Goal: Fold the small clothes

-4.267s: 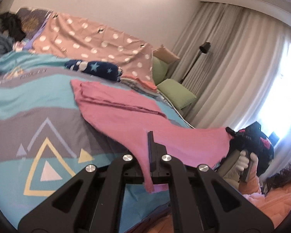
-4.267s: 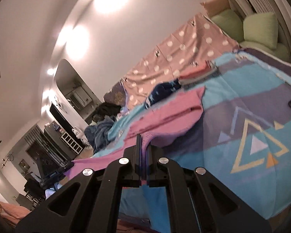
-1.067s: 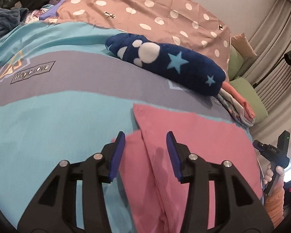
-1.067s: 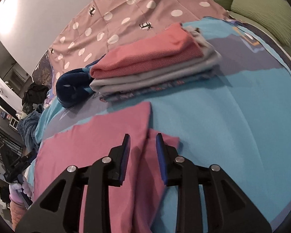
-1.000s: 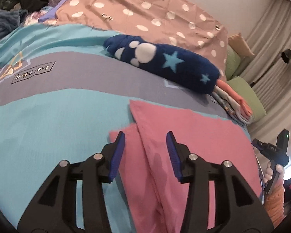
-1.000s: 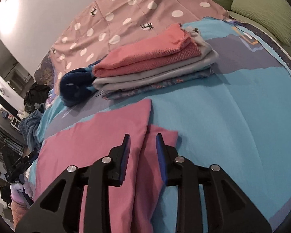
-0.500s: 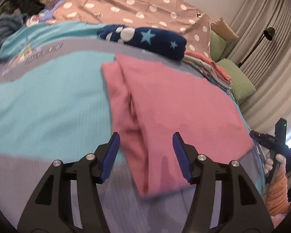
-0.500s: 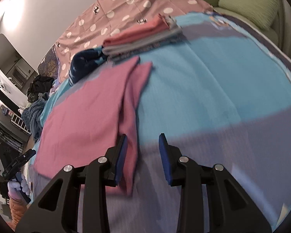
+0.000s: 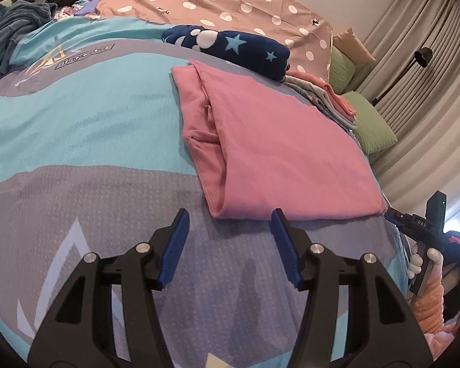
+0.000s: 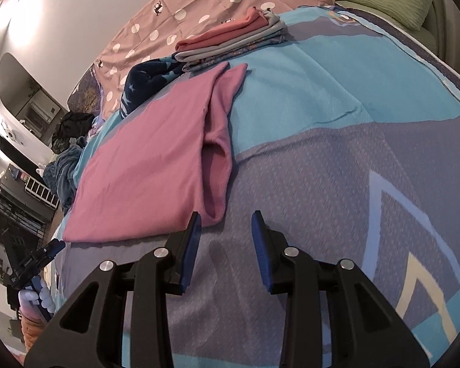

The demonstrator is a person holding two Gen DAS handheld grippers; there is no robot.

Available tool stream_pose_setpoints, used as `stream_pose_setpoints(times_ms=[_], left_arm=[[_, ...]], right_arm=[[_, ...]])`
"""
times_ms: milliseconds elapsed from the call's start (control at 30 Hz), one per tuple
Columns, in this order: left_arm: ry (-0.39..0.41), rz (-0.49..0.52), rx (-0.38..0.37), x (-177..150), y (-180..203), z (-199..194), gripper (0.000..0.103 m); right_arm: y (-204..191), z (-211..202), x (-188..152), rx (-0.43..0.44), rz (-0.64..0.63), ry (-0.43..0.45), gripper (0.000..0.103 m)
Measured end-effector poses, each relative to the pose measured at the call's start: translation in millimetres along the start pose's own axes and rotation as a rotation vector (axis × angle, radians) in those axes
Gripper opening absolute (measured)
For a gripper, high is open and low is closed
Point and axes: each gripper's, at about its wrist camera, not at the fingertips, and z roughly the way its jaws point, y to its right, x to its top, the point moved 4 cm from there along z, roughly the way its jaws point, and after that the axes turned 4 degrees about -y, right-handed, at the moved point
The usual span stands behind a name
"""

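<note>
A pink garment [image 9: 279, 150] lies flat on the bed, folded once, with a sleeve showing along its left edge. It also shows in the right wrist view [image 10: 156, 159], with a sleeve along its right edge. My left gripper [image 9: 228, 245] is open and empty, just short of the garment's near left corner. My right gripper [image 10: 225, 245] is open and empty, just short of the near right corner. Both hover over the bedspread [image 9: 76, 122] without touching the cloth.
A navy star-patterned bundle [image 9: 230, 49] lies behind the garment. A stack of folded clothes [image 10: 230, 40] sits beside it. Green pillows [image 9: 371, 122] and curtains stand at the right. Dark clothes [image 9: 21, 15] are heaped at the far left.
Both grippers let go of the pink garment after laying it folded on the bed. They pulled back toward the near edge and their jaws opened wider.
</note>
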Motion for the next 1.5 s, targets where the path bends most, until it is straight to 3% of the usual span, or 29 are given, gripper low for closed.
stream_pose_setpoints(times_ms=[167,333,467,533,667,867,1000,1167,1233,1267,1300,1367,1500], left_arm=[[0.008,0.024,0.009,-0.8,3.7,-3.2,0.056],[0.037,-0.006,0.017,-4.7,-9.7,-9.8,0.056],[0.054,-0.043,0.052,-8.0,-29.2,-14.7,0.056],[0.074,-0.052,0.078,-8.2,-38.9,-20.5,0.057],[0.124,-0.083,0.088,-7.1,-57.0,-34.2,0.059],[0.17,-0.127,0.064,-8.5,-79.2,-45.0,0.061],[0.176,-0.129,0.046,-6.5,-90.5,-45.8,0.062],[0.186,-0.147,-0.022,2.5,-100.1,-42.0,0.063],[0.182,-0.146,-0.067,9.7,-101.0,-37.3,0.063],[0.178,-0.141,-0.078,14.0,-100.7,-34.7,0.063],[0.174,-0.126,-0.086,22.2,-99.9,-31.2,0.063],[0.171,-0.097,-0.12,39.6,-97.6,-24.8,0.063],[0.119,-0.098,-0.26,82.2,-95.5,4.4,0.064]], right_arm=[[-6.6,-9.8,-1.6,-0.069,-0.029,0.037,0.035],[-58.0,-13.7,1.3,-0.145,-0.226,0.085,0.035],[-142.1,4.4,-13.7,-0.104,-0.498,0.075,0.035],[-180.8,19.1,-26.8,-0.076,-0.625,0.057,0.042],[-266.4,62.0,-70.8,-0.048,-0.928,0.01,0.045],[-339.8,119.4,-115.4,-0.139,-1.265,0.013,0.053],[-352.8,149.0,-118.3,-0.274,-1.356,0.045,0.053],[-365.5,166.4,-115.7,-0.339,-1.356,0.091,0.053],[-375.3,174.2,-121.4,-0.352,-1.402,0.127,0.041],[-378.3,181.0,-124.0,-0.356,-1.433,0.123,0.013],[-378.4,186.6,-125.2,-0.368,-1.444,0.111,0.004],[-378.3,185.3,-124.8,-0.354,-1.433,0.108,0.004],[-377.9,176.1,-120.2,-0.298,-1.362,0.072,0.004]])
